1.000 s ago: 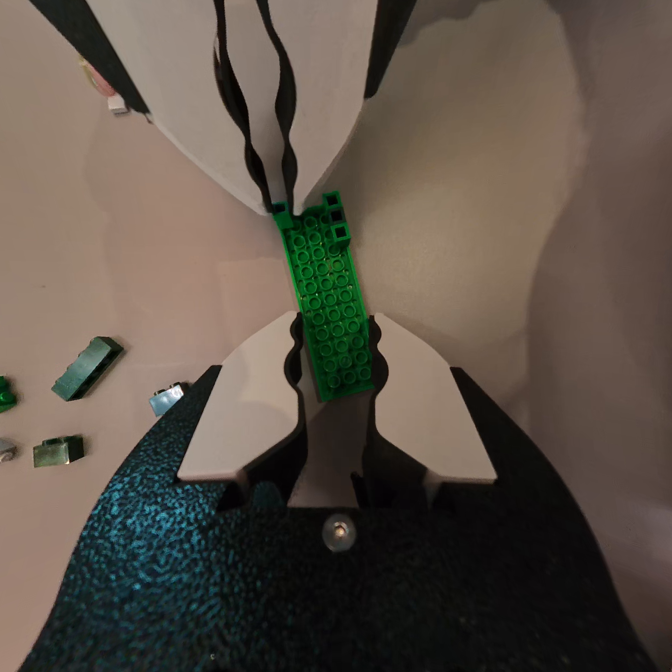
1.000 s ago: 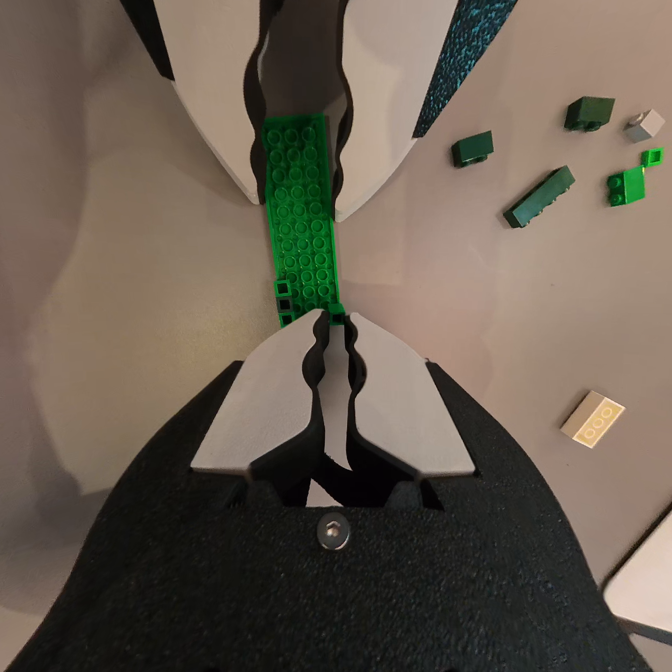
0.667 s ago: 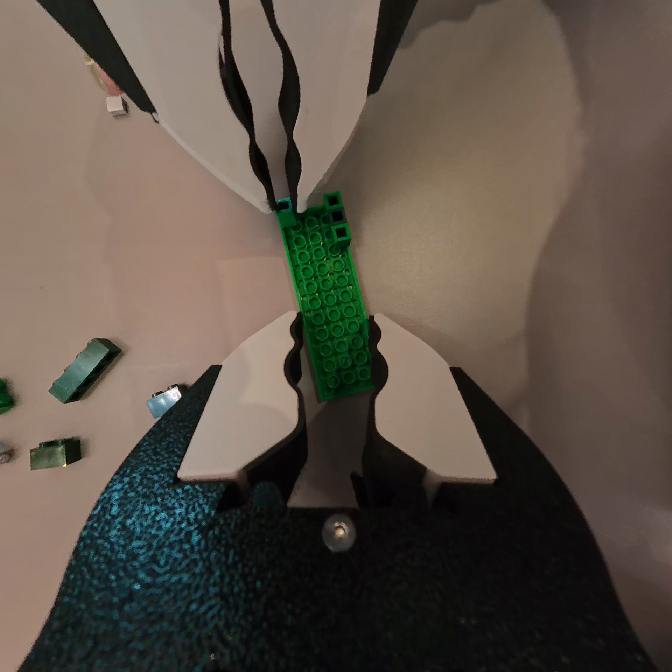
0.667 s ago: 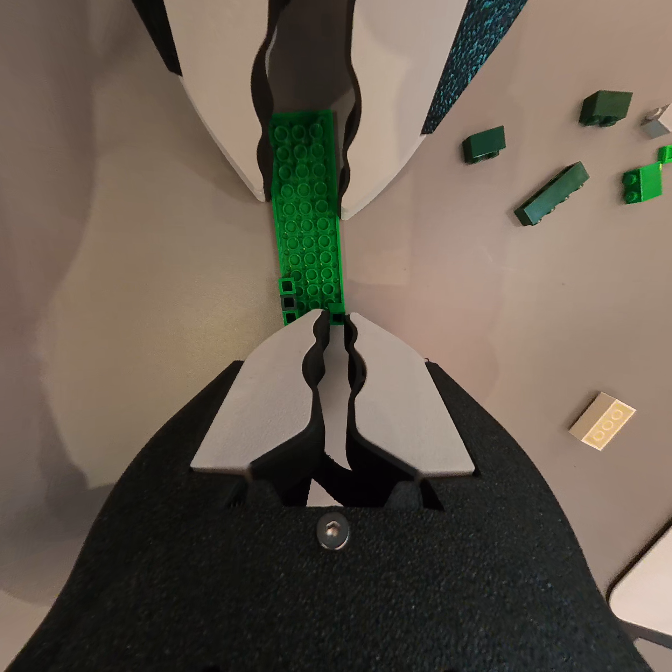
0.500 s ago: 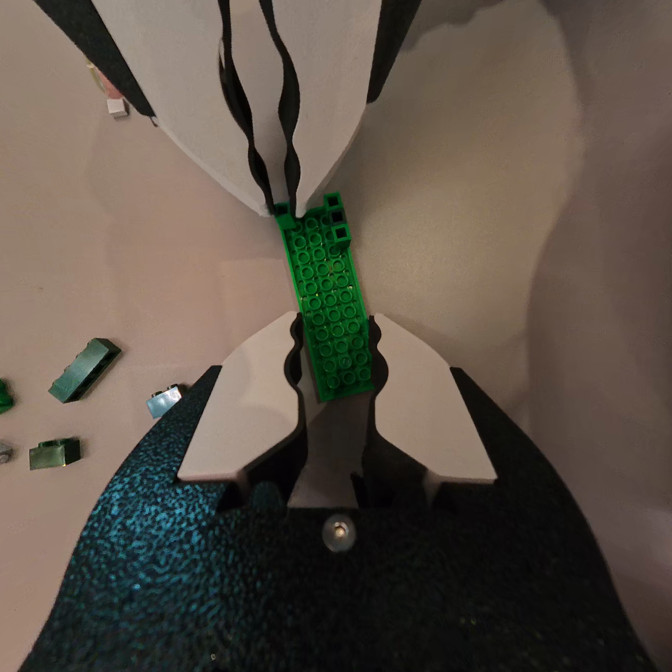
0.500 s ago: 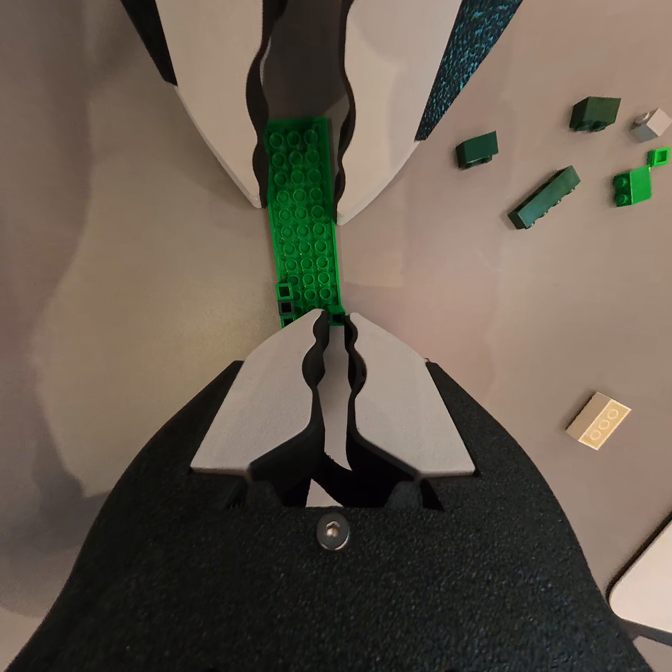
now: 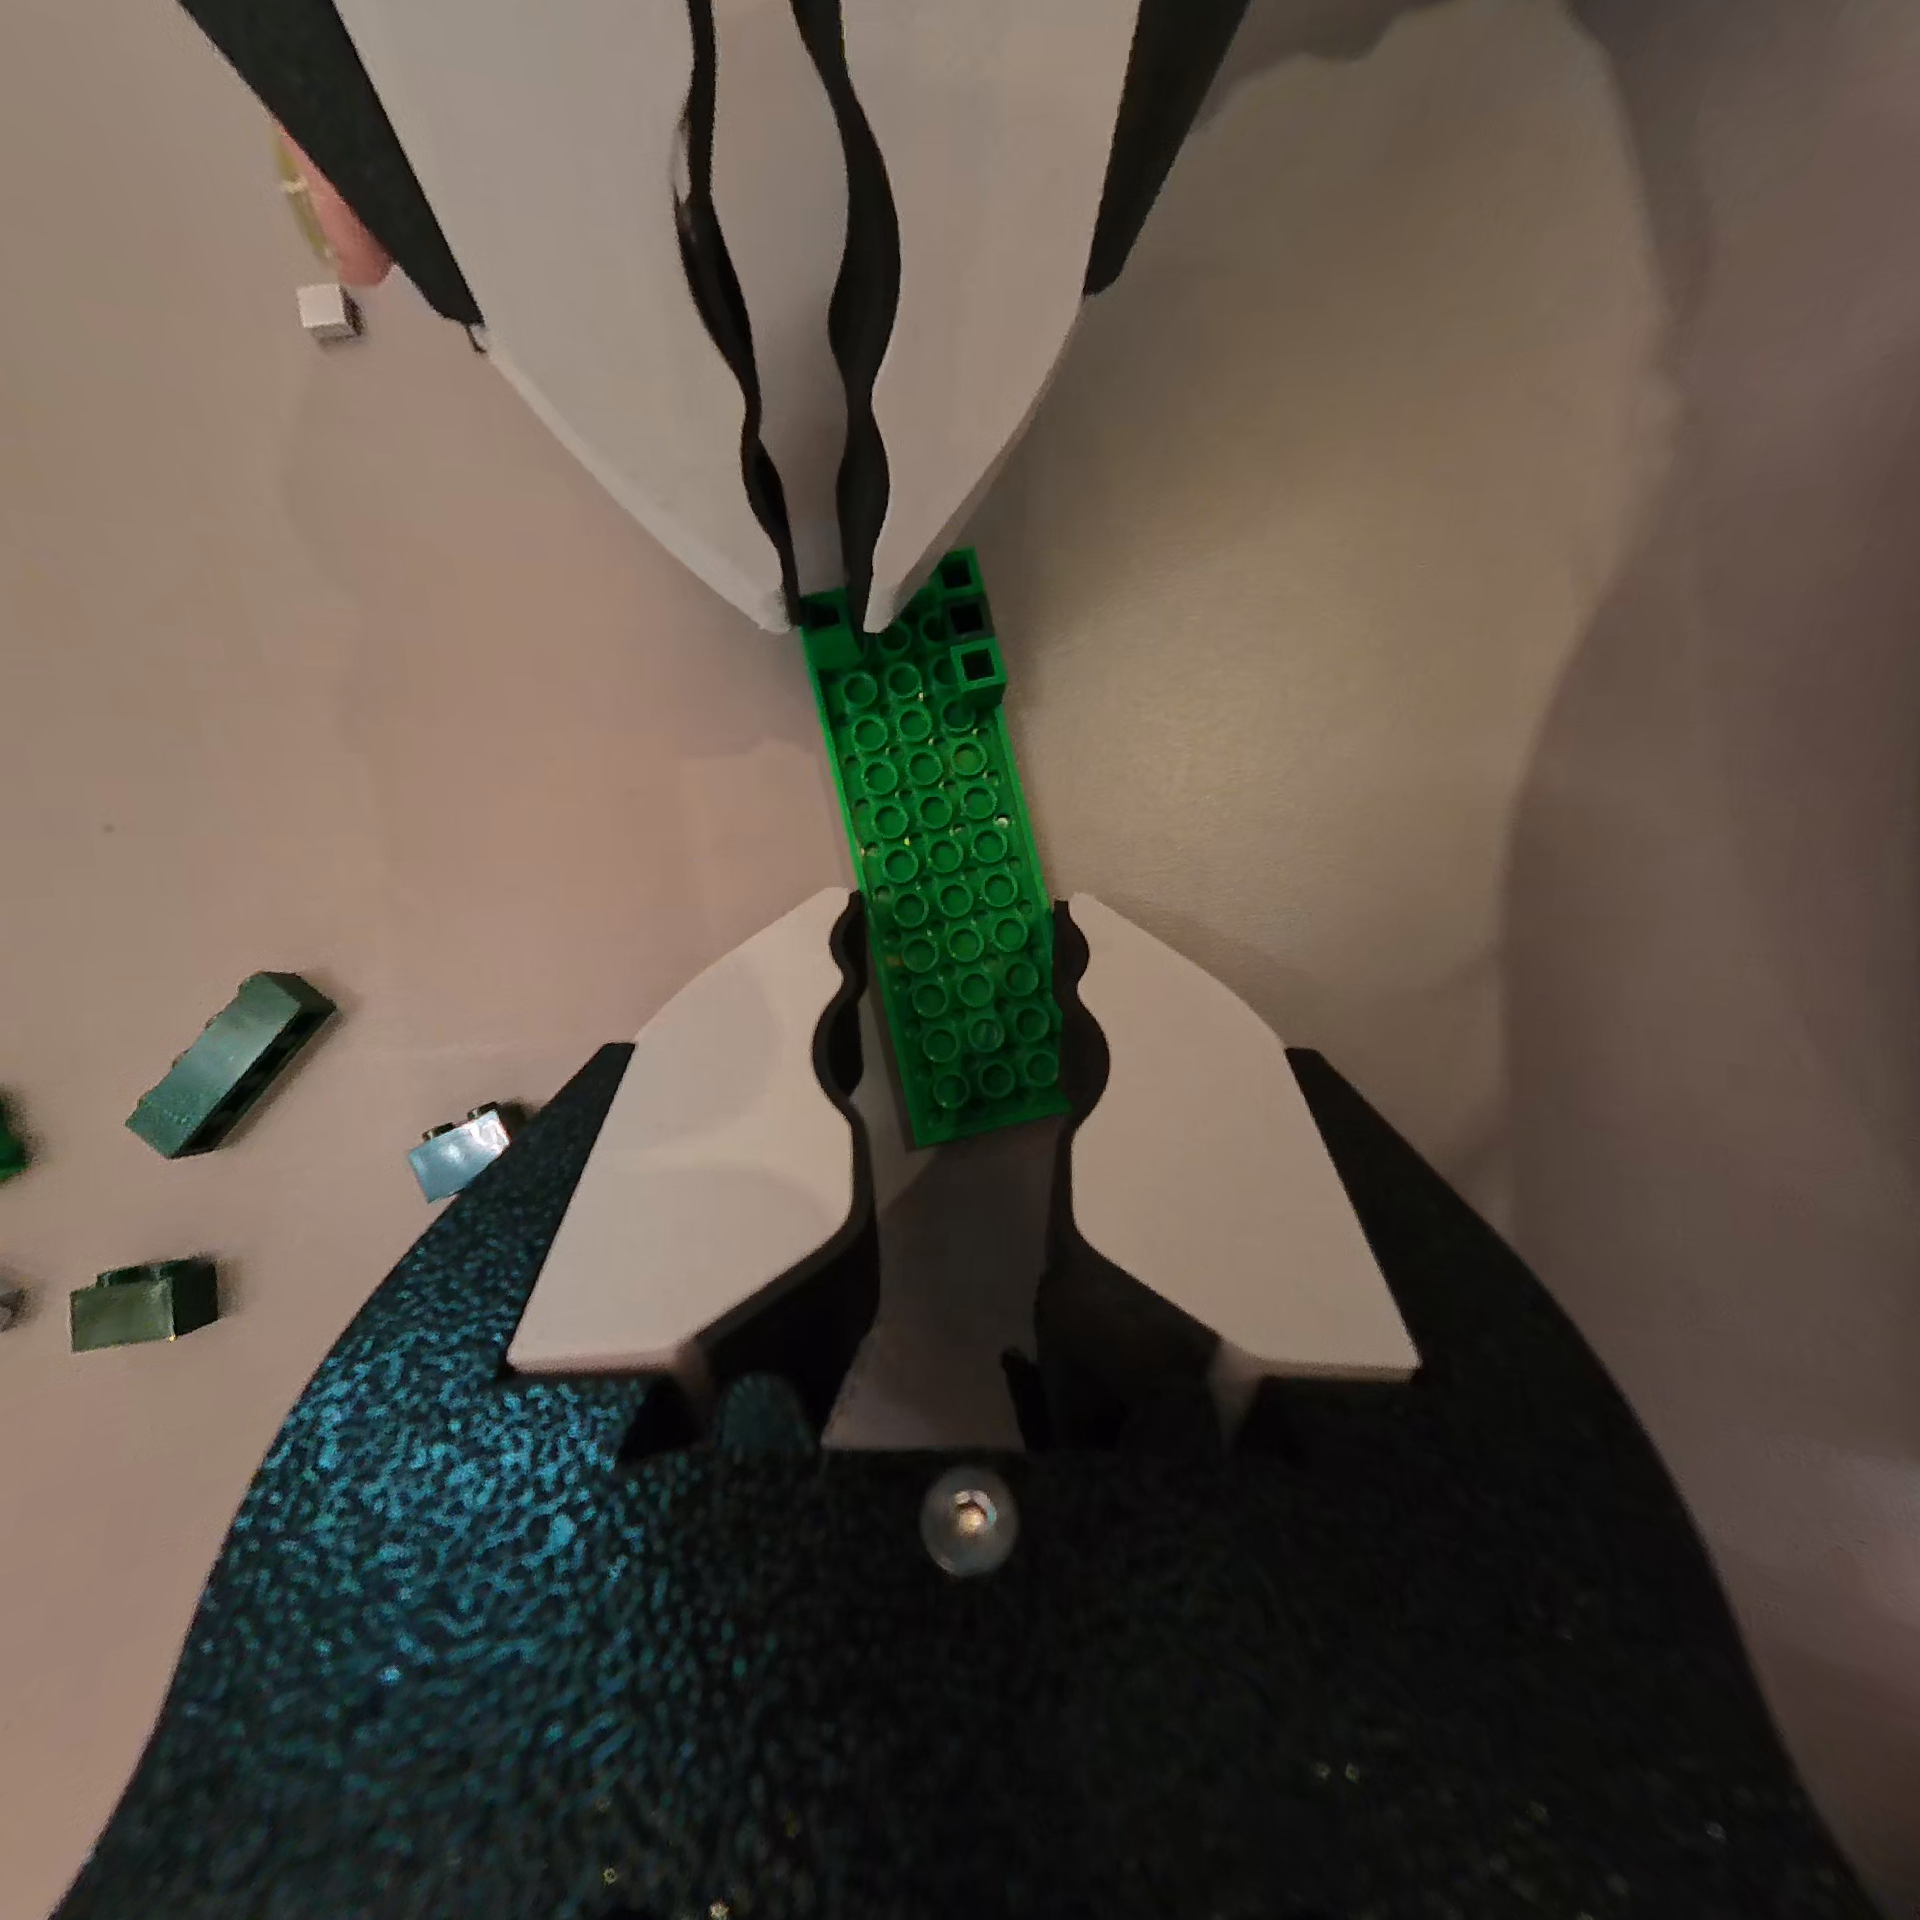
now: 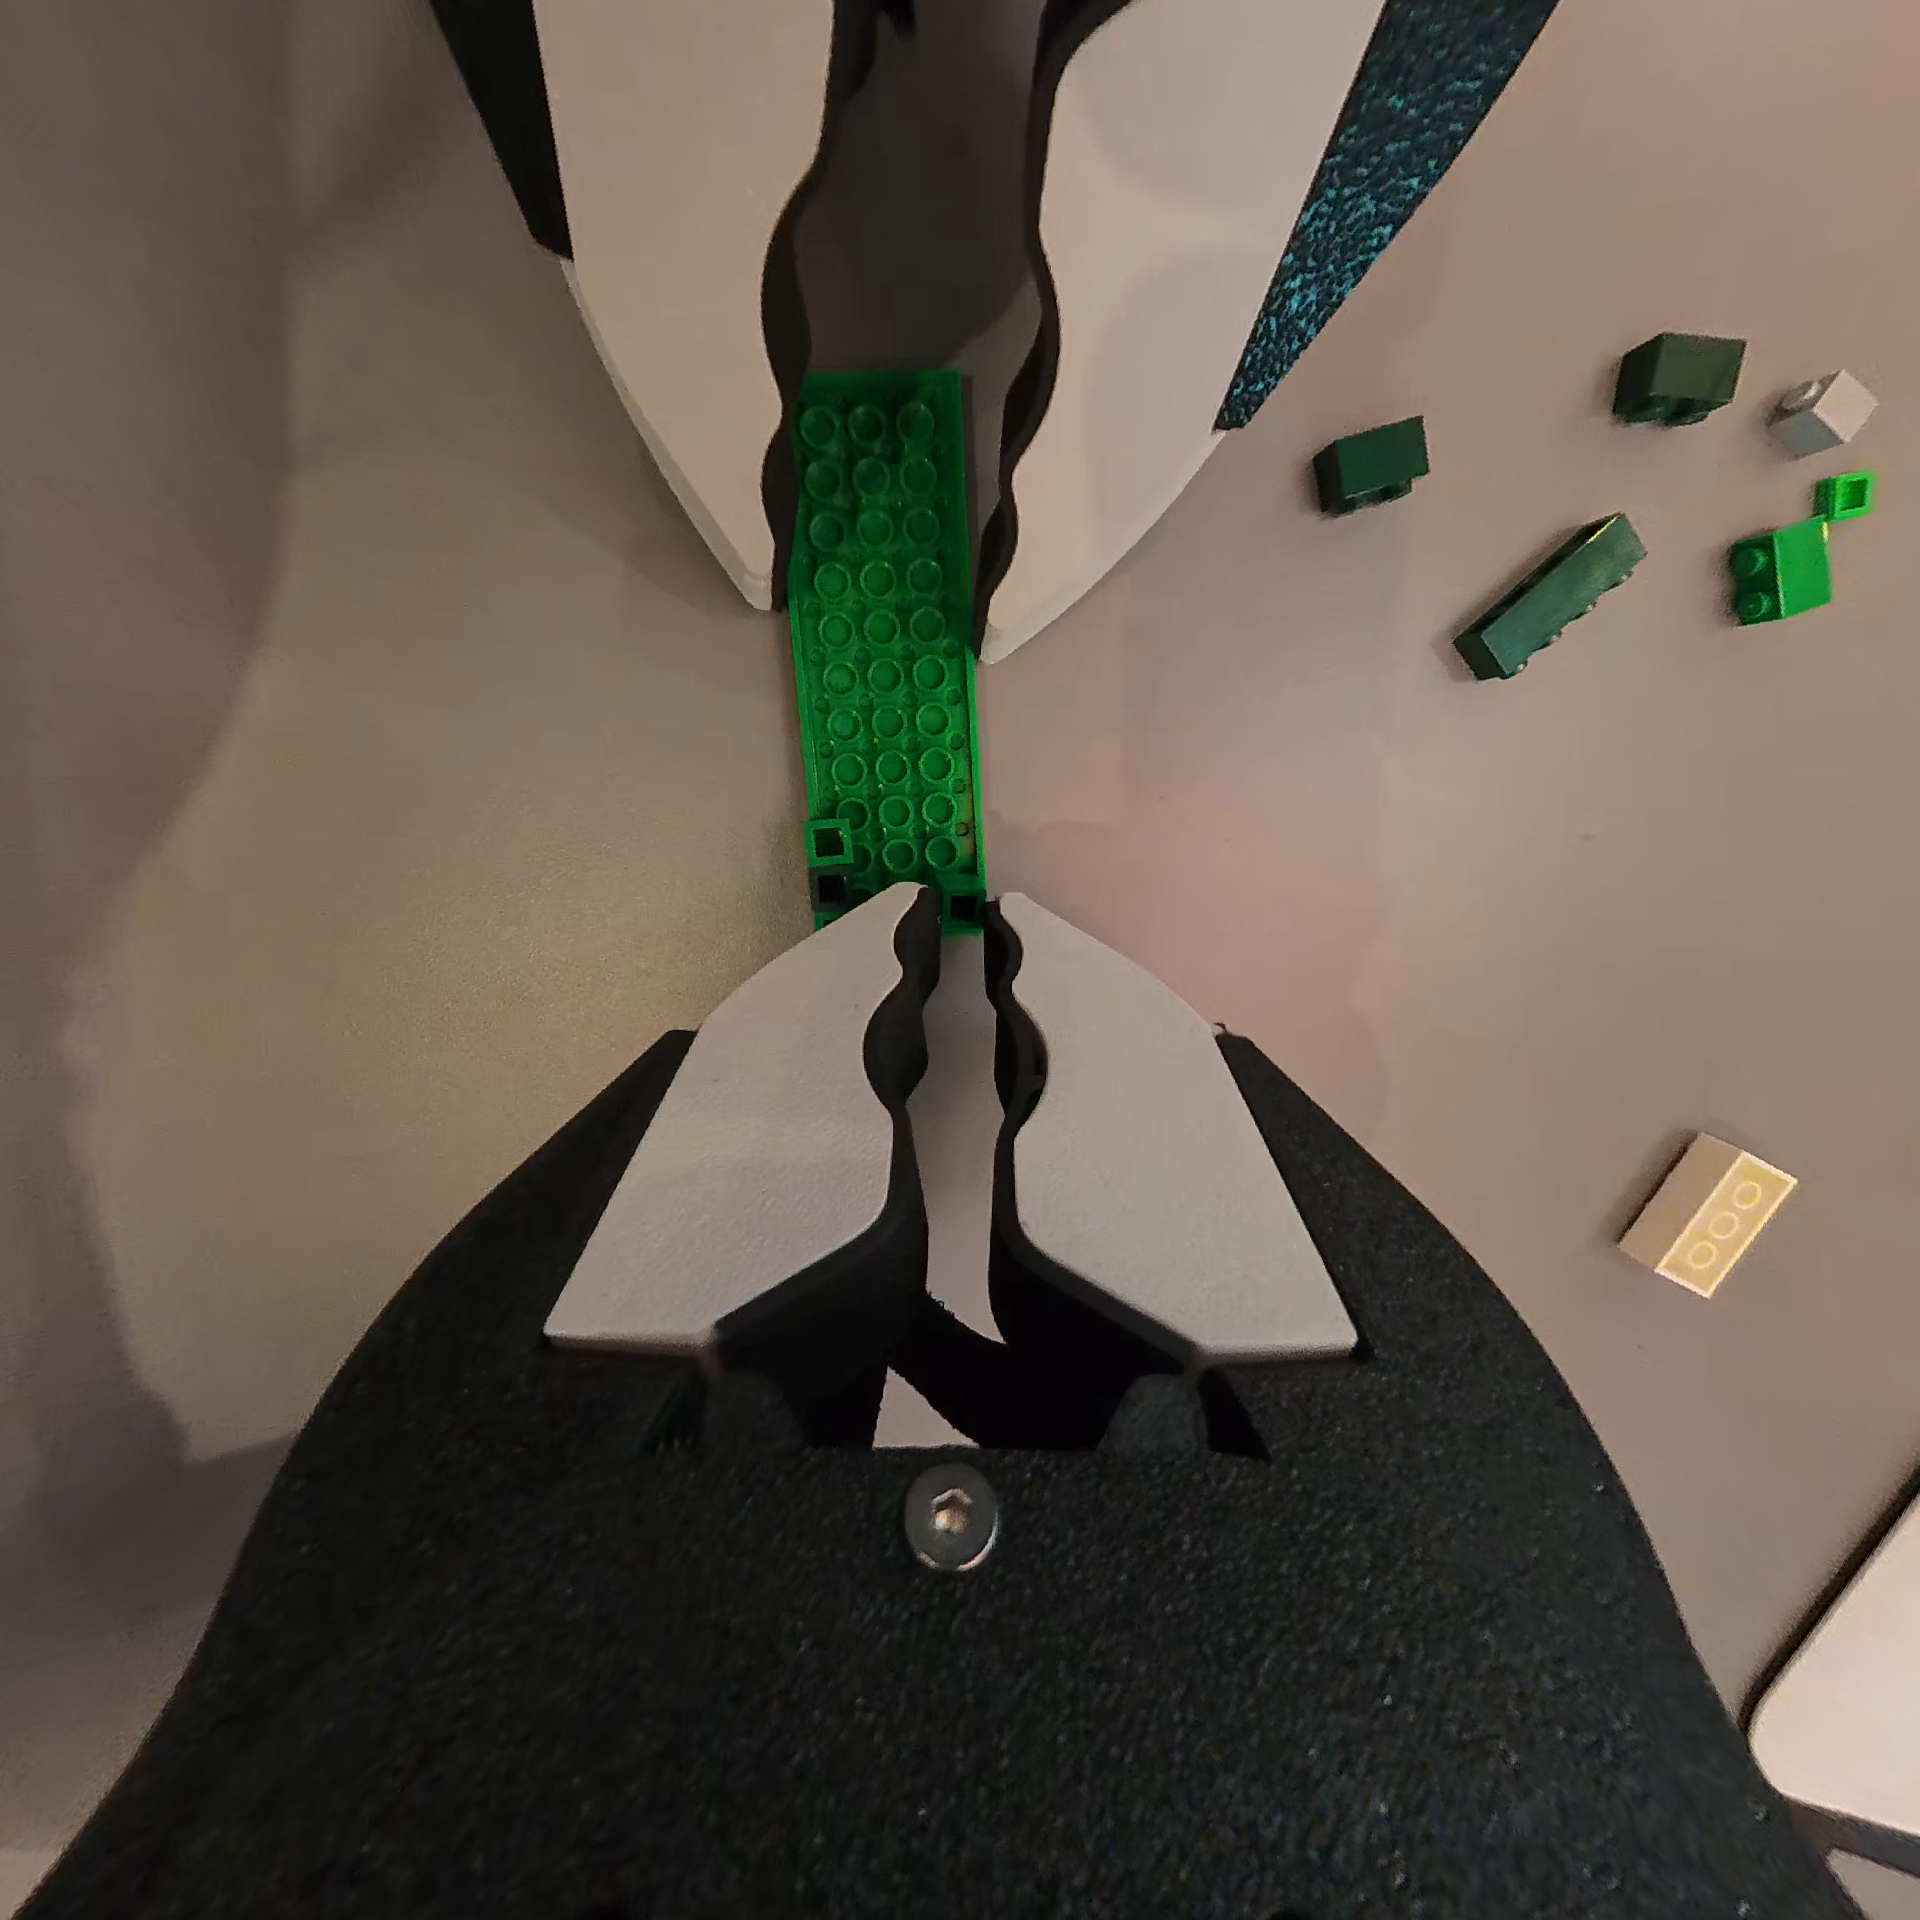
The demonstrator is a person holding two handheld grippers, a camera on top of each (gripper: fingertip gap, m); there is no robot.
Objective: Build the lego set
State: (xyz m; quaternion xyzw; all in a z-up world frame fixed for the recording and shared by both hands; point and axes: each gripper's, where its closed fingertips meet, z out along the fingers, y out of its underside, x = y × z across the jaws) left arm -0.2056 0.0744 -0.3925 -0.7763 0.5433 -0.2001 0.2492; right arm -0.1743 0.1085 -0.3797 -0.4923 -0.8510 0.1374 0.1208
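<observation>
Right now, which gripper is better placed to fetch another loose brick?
Probably the right gripper: it only pinches a small green piece at the plate's end, while the left gripper steadies the plate.

Plain matte tabletop (image 8: 1351, 935), pale grey-beige, fills both views. Soft overlapping shadows fall across it, darkest along the right edge of left wrist view. Pale rounded furniture edge (image 8: 1849, 1683) at lower right, right wrist view.
</observation>
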